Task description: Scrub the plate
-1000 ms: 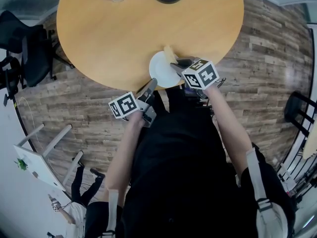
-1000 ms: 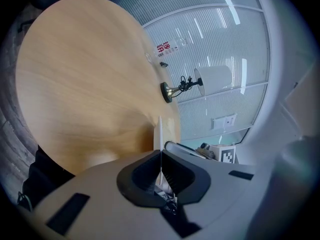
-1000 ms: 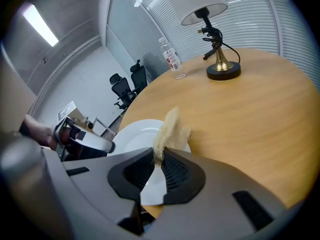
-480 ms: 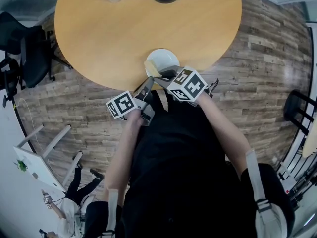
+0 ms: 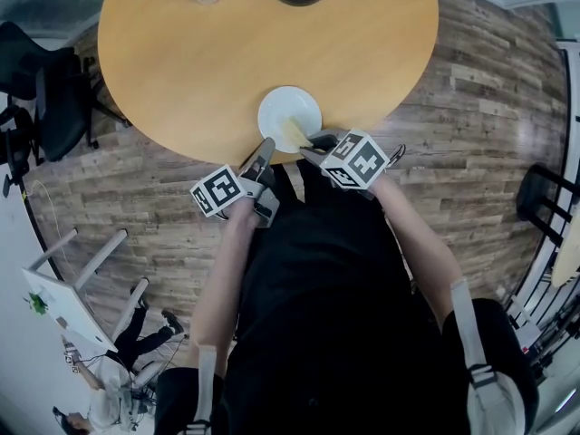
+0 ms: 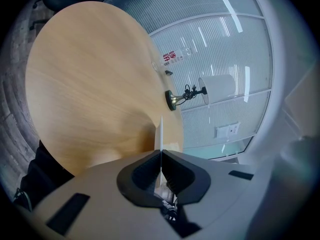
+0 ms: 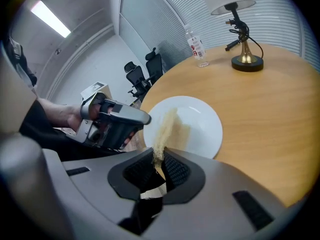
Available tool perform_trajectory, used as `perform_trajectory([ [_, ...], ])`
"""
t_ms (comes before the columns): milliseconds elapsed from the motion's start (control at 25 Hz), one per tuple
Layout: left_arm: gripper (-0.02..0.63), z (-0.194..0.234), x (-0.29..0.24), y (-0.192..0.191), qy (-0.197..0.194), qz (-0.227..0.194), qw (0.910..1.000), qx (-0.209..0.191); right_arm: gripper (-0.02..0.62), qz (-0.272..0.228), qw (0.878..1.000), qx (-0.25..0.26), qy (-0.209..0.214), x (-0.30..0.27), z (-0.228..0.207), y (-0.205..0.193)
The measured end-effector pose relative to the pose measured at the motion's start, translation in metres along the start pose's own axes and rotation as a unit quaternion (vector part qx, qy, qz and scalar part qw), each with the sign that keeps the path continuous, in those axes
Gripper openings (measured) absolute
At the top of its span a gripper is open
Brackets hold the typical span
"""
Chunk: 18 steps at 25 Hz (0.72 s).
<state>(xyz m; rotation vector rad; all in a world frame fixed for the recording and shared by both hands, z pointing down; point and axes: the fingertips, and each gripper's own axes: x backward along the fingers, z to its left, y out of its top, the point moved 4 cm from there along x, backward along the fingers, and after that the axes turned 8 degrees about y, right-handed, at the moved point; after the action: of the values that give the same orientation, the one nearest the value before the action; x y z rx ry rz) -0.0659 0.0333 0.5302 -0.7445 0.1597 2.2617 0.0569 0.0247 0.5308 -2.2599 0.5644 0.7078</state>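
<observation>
Left tool (image 6: pixel 161 166) clamps rim of round white plate (image 5: pixel 285 107) on wooden bench (image 5: pixel 227 53); right tool (image 7: pixel 159 156) clamps thin yellow sponge (image 7: pixel 170 124) ahead, on plate. Hard strokes could lever rim free.

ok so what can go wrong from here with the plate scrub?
1. The left gripper pinches only the thin rim of the plate, which lies close to the table edge; a hard stroke might slip it free or push it off.
2. The right gripper holds the sponge by one narrow end; dragging may pull it out.
3. The grippers sit close together and could knock.
</observation>
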Motion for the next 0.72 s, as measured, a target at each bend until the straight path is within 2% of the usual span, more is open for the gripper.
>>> perform_trajectory([
  [320, 0.018, 0.001, 0.003, -0.003, 0.000, -0.003, 1.0000, 0.006, 0.046, 0.004, 0.997, -0.058, -0.059, 0.024, -0.050, -0.012],
  [480, 0.018, 0.000, 0.005, -0.004, -0.003, -0.003, 0.9999, 0.009, 0.046, 0.000, 0.997, -0.058, -0.056, 0.024, -0.049, -0.005],
  [720, 0.018, -0.003, 0.004, -0.003, -0.001, -0.002, 1.0000, -0.001, 0.046, -0.003, 0.999, -0.040, -0.029, 0.004, -0.025, 0.011],
])
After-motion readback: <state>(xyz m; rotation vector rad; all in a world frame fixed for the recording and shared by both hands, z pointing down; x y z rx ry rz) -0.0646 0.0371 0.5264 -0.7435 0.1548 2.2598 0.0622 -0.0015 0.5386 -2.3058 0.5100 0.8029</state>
